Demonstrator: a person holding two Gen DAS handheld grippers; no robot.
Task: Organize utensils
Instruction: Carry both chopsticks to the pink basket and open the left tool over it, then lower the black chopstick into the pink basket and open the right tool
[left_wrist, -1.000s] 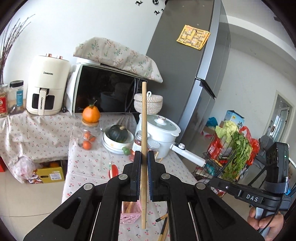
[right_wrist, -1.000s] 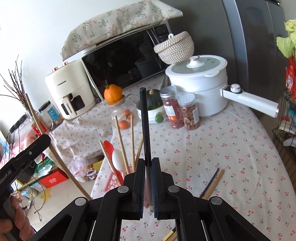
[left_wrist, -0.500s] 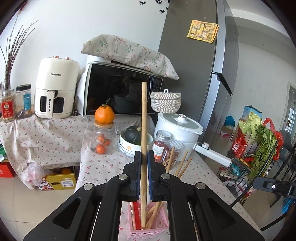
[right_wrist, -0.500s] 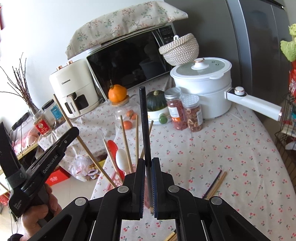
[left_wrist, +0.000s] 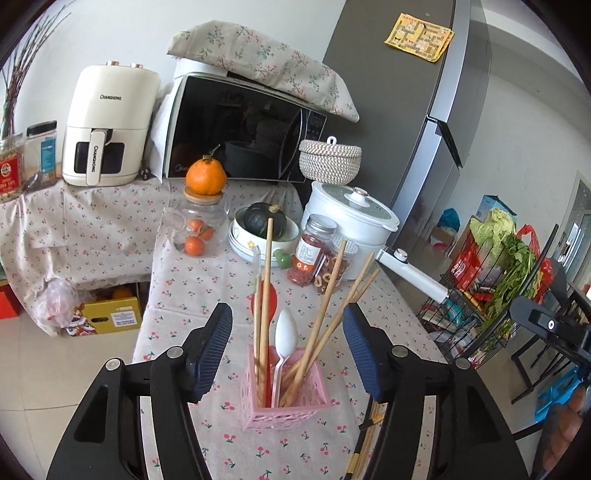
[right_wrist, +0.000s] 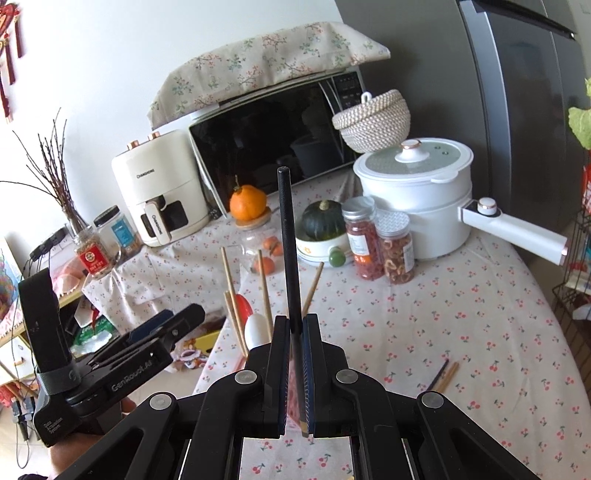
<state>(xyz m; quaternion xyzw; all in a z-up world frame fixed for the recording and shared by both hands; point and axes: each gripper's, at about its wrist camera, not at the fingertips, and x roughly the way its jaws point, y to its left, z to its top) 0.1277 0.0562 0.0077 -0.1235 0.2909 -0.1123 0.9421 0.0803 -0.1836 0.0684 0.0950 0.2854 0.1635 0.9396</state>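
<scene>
Standing on the counter, the pink holder carries wooden chopsticks between the opening left tool, untouched. Only the right view shows the right tool clamped on a black chopstick; jars stand beyond.

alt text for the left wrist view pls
The left hand-held gripper, jaws opening, frames a pink holder on a cherry-print tablecloth; wooden chopsticks and a white spoon stand inside it.
</scene>
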